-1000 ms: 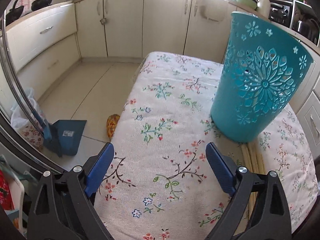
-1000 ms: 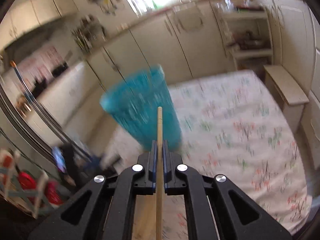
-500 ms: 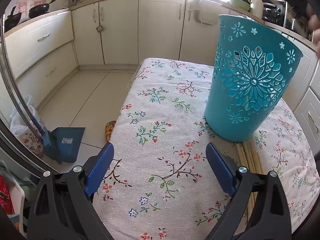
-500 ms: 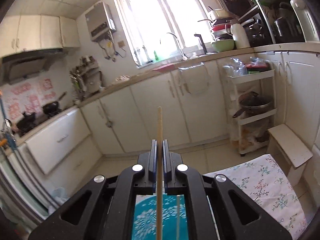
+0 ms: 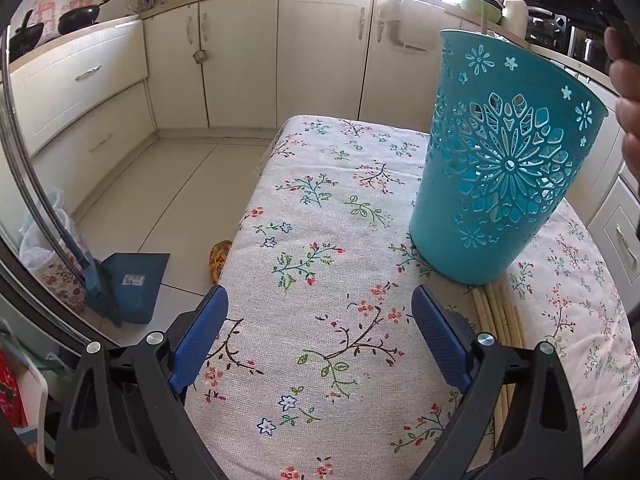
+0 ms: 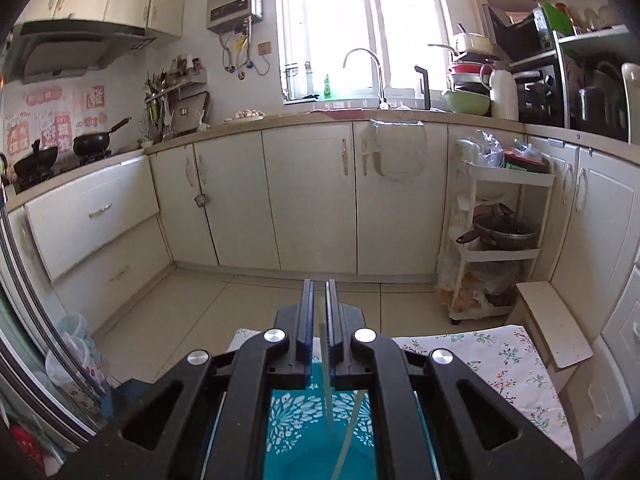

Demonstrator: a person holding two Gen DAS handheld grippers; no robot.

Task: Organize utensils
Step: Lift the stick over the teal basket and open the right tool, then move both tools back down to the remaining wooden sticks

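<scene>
A teal openwork basket (image 5: 504, 168) stands on the floral tablecloth (image 5: 320, 264). Several wooden chopsticks (image 5: 500, 320) lie on the cloth at its foot. My left gripper (image 5: 320, 340) is open and empty, low over the cloth, left of the basket. My right gripper (image 6: 319, 312) hangs right above the basket (image 6: 320, 432), jaws slightly parted. A chopstick (image 6: 326, 380) sits loose in the gap, its lower end down inside the basket. Another chopstick (image 6: 350, 436) leans inside the basket. A chopstick tip (image 5: 485, 20) shows above the rim in the left wrist view.
White kitchen cabinets (image 5: 320, 60) run behind the table. A blue dustpan (image 5: 124, 284) stands on the tiled floor to the left. A white shelf cart (image 6: 500, 240) with a pot stands at the right. A hand (image 5: 628, 92) shows at the right edge.
My right gripper's jaws have parted and the chopstick has slid down between them into the basket. The left gripper has shifted slightly, still open.
</scene>
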